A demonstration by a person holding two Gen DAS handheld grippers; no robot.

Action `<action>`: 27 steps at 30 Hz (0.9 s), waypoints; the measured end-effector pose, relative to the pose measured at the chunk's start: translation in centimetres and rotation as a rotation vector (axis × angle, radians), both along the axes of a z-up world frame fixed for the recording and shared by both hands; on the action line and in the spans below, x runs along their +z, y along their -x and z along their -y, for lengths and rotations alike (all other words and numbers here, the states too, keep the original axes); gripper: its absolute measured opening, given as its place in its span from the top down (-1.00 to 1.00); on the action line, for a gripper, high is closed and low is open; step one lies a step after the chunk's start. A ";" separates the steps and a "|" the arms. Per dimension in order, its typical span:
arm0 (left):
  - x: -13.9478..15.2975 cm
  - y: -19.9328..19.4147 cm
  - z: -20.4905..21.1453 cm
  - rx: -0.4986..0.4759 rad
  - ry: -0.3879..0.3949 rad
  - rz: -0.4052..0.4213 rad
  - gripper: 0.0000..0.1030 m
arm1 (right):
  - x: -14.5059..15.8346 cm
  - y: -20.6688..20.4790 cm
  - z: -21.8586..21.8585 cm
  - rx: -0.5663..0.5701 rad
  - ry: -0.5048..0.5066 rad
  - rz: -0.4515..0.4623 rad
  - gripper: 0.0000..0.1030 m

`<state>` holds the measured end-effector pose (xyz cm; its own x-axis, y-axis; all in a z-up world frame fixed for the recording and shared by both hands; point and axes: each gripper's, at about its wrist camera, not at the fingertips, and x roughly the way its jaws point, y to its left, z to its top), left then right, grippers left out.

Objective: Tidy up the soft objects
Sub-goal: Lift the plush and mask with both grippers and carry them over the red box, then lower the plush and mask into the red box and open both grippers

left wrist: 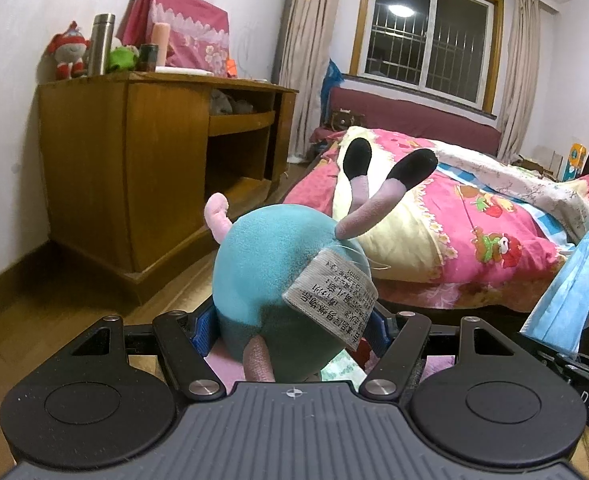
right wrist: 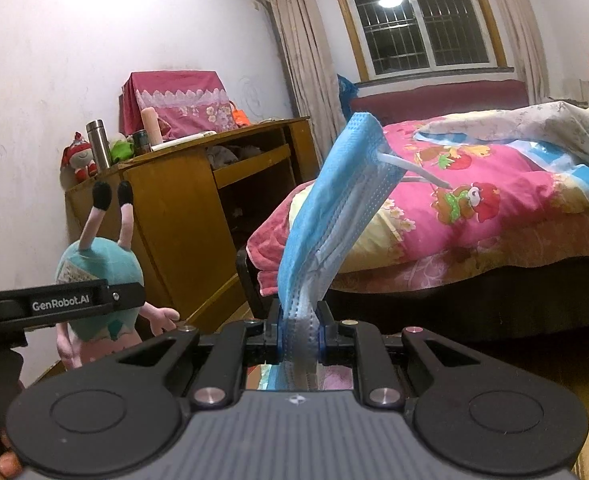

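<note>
My left gripper [left wrist: 290,332] is shut on a teal and pink plush toy [left wrist: 278,280] held upside down, its pink legs with black feet pointing up and a white label hanging from it. The same toy shows at the left of the right wrist view [right wrist: 102,268], held by the left gripper [right wrist: 82,300]. My right gripper [right wrist: 299,334] is shut on a stack of blue face masks [right wrist: 330,220] that stick up between the jaws. The masks also show at the right edge of the left wrist view [left wrist: 570,280].
A wooden desk [left wrist: 142,160] stands at the left wall with a red plush [left wrist: 69,52], a steel flask [left wrist: 101,42] and a pink covered box [left wrist: 178,28] on top. A bed with a pink quilt [left wrist: 474,216] lies at the right under the window.
</note>
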<state>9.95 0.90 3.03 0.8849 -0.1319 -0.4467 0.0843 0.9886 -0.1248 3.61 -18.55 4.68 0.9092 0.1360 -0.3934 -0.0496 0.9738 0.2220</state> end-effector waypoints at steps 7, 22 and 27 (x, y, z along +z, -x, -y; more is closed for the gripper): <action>-0.4 -1.3 1.0 0.004 -0.031 -0.003 -0.34 | -0.6 -1.5 -0.1 0.000 0.039 -0.004 1.00; -2.5 -5.1 1.8 0.017 -0.097 -0.051 -0.34 | -4.0 -6.2 -0.5 0.014 0.098 -0.088 1.00; -2.6 -5.7 1.7 0.018 -0.104 -0.060 -0.34 | -4.5 -6.9 -0.6 0.016 0.115 -0.102 1.00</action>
<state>15.64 -0.77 0.38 0.8578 -0.0668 -0.5097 0.0622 0.9977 -0.0261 10.55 -17.97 0.14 0.8619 0.0987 -0.4975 -0.0479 0.9923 0.1140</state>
